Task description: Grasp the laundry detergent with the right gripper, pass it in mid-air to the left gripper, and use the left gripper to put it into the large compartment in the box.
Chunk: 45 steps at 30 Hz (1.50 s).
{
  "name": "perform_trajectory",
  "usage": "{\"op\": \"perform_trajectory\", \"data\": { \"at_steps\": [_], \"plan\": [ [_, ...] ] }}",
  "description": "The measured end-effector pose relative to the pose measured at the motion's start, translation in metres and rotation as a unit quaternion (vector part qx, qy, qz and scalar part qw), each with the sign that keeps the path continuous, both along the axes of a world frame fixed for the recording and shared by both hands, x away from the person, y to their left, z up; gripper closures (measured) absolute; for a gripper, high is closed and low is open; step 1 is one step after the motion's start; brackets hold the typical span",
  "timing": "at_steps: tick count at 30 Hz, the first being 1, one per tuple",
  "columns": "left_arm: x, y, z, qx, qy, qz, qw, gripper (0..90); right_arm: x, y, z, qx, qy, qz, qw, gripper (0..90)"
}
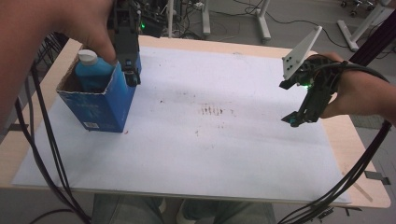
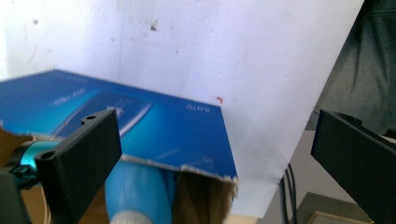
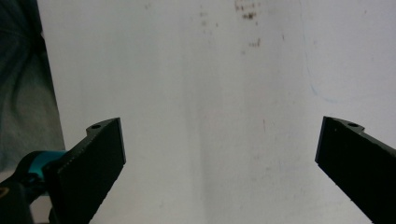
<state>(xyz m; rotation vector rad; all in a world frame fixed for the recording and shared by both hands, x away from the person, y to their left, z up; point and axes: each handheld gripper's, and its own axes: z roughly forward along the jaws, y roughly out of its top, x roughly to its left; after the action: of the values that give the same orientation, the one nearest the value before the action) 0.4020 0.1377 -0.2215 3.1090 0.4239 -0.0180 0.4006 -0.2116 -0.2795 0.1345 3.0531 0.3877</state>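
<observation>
**K:** Left gripper is hanging over the blue box with jaws spread wide, nothing between the pads. In the left gripper view one jaw is sitting inside the box mouth, the other well outside the wall.

**M:** Bottle?

**K:** Blue bottle is standing upright in the box, white cap up, long axis vertical, just beside that inner jaw. Left hand is by far the nearer one.

**M:** Right side?

**K:** Right gripper is hovering near the right edge of the table, jaws gaping, carrying nothing, well apart from the box.

**M:** Surface?

**K:** White sheet is covering the top, brownish smudges mid-sheet; box is sitting at its left edge. Beyond the far edge, stand legs and cables are lying on the floor.
</observation>
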Motion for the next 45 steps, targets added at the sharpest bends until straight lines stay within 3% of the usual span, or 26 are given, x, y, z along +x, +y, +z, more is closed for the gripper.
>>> {"op": "perform_trajectory", "data": {
  "at_steps": [9, 28, 45],
  "plan": [
    [0.002, -0.014, -0.014, -0.005, 0.001, -0.024, 0.9997, 1.6, 0.013, -0.005, -0.006, -0.046, 0.0, 0.004, 0.9989, 0.7],
    [-0.001, -0.024, -0.014, -0.015, -0.007, -0.048, 0.9987, 1.6, 0.008, 0.007, 0.013, -0.055, -0.016, 0.008, 0.9983, 0.6],
    [-0.001, -0.031, -0.01, -0.017, -0.009, -0.056, 0.9983, 1.6, 0.01, 0.007, 0.011, -0.058, -0.019, 0.011, 0.9981, 0.6]
  ]
}}
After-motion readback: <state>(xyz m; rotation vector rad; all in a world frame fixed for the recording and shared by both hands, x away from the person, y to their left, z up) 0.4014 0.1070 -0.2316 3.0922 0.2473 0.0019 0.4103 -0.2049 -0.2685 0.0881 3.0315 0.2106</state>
